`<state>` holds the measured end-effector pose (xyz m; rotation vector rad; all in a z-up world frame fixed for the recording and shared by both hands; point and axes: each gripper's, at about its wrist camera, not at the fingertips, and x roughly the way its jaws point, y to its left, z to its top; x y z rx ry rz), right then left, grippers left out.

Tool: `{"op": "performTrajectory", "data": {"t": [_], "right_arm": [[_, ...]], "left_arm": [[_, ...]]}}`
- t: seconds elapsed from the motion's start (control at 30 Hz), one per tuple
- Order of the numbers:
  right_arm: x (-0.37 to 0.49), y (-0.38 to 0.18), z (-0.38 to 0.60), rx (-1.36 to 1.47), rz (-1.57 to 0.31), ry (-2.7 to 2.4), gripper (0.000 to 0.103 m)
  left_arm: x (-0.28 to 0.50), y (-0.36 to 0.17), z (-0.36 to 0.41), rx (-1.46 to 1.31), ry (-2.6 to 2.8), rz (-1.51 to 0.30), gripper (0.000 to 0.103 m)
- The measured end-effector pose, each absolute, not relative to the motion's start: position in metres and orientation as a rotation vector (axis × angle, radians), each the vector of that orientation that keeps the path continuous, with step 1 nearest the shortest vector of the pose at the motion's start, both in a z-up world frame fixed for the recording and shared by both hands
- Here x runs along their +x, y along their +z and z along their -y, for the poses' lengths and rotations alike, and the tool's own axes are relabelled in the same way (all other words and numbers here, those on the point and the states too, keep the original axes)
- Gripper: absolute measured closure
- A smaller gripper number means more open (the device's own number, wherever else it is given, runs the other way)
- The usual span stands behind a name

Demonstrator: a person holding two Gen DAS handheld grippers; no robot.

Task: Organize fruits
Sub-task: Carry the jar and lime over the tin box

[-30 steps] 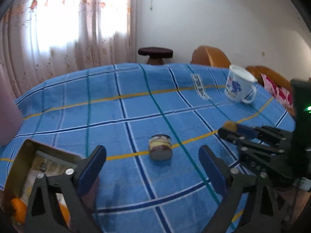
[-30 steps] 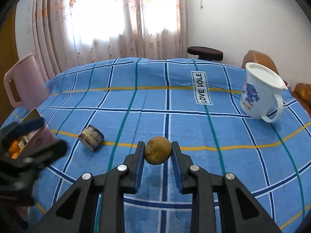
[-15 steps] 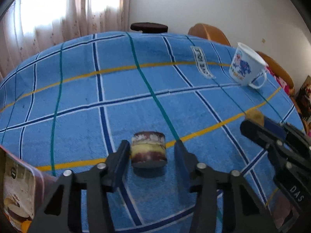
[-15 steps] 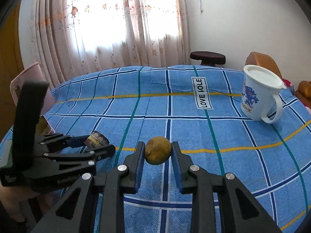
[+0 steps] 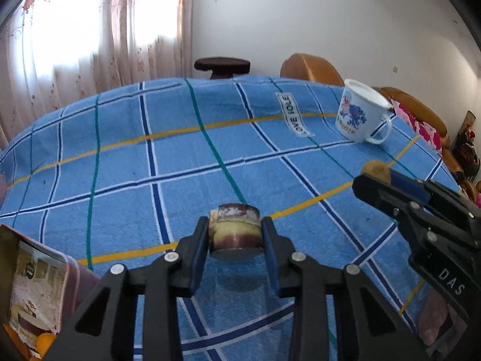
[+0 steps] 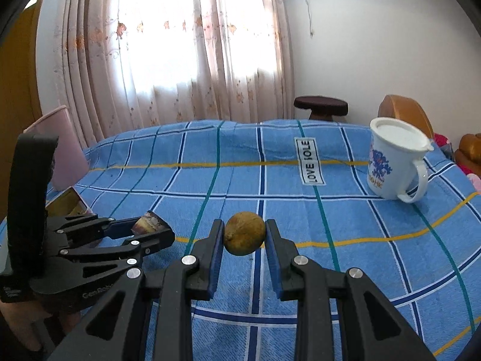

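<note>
My left gripper (image 5: 235,237) is shut on a short brown-and-yellow piece of sugarcane (image 5: 236,228), held just above the blue checked cloth. My right gripper (image 6: 245,236) is shut on a round brownish-yellow fruit (image 6: 244,237), also held above the cloth. In the right wrist view the left gripper (image 6: 151,230) sits at the left with the cane piece (image 6: 148,222) between its fingers. In the left wrist view the right gripper (image 5: 377,177) comes in from the right with the fruit (image 5: 375,170) at its tip. An open box (image 5: 33,294) with orange fruit (image 5: 45,340) lies at the lower left.
A white mug with a blue flower print (image 6: 393,162) stands on the cloth at the right and also shows in the left wrist view (image 5: 360,111). A pink container (image 6: 60,150) stands at the far left. A dark stool (image 6: 320,106) and orange chairs (image 5: 312,66) are beyond the table.
My left gripper moved forward over the cane piece, closed on it and lifted it slightly. The right gripper kept its hold on the fruit and rose a little.
</note>
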<state>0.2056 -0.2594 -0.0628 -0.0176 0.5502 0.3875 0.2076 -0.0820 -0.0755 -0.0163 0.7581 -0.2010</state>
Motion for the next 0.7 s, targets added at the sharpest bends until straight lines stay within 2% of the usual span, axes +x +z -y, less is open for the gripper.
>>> {"op": "performTrajectory", "data": {"t": [0.7], "right_arm": [[0.186,-0.055,0.262,-0.029,-0.441,0.374,0.074]], "left_arm": [[0.181,-0.059,0.082,-0.006,-0.168,-0.607,0.067]]}}
